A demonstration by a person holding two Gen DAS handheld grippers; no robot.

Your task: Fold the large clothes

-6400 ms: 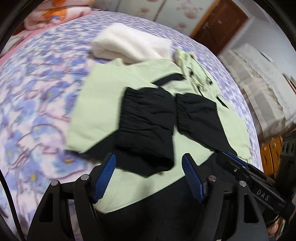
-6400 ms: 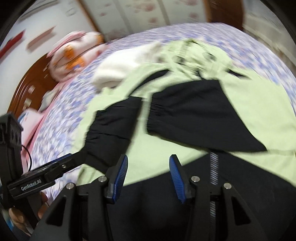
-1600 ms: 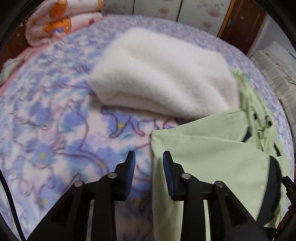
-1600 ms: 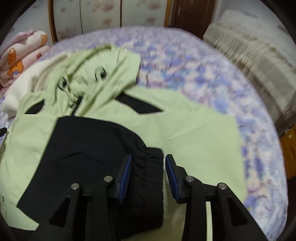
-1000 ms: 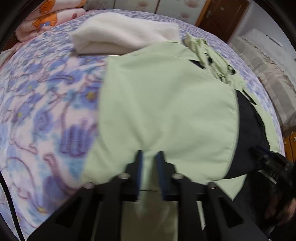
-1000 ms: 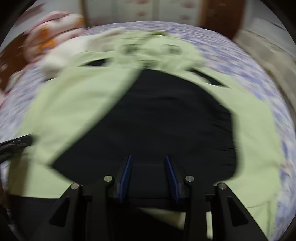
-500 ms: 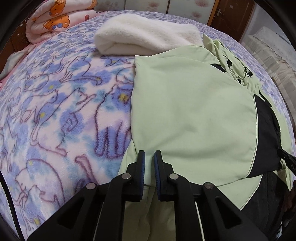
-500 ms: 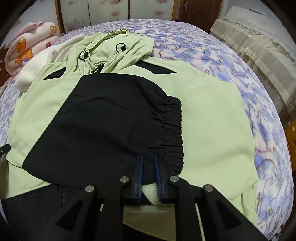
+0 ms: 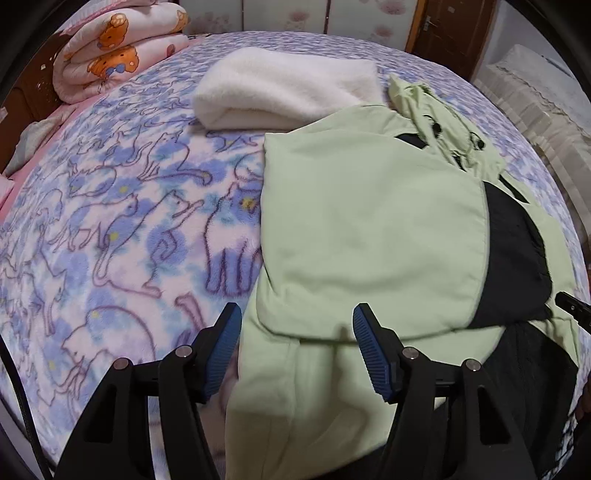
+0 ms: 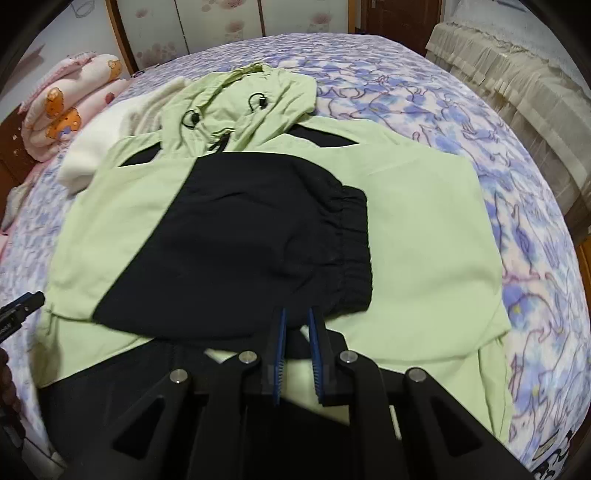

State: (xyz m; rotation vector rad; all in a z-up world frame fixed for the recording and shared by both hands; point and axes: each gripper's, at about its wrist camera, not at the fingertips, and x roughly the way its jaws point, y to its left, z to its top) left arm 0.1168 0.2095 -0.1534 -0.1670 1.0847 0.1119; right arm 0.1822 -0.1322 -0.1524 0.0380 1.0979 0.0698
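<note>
Jacket (image 9: pixel 369 229): 1, with 2 black sleeves (image 10: pixel 258 236); 1 white blanket (image 9: pixel 288 88).

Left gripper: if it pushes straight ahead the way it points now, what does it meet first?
Most likely the folded green panel of the jacket: it lies directly ahead between the open jaws of the left gripper. Depth is hard to judge.

Home bedroom, bed w/ cat-print blanket (image 9: pixel 122 206), folded quilt (image 9: pixel 110 55), wardrobe doors (image 10: pixel 221 26)

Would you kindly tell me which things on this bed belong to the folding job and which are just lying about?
Job:
- green jacket
- its black sleeve
- left gripper, open
- right gripper, pinching the sleeve

Lying about:
- white blanket
- pink quilt
- bedspread
</note>
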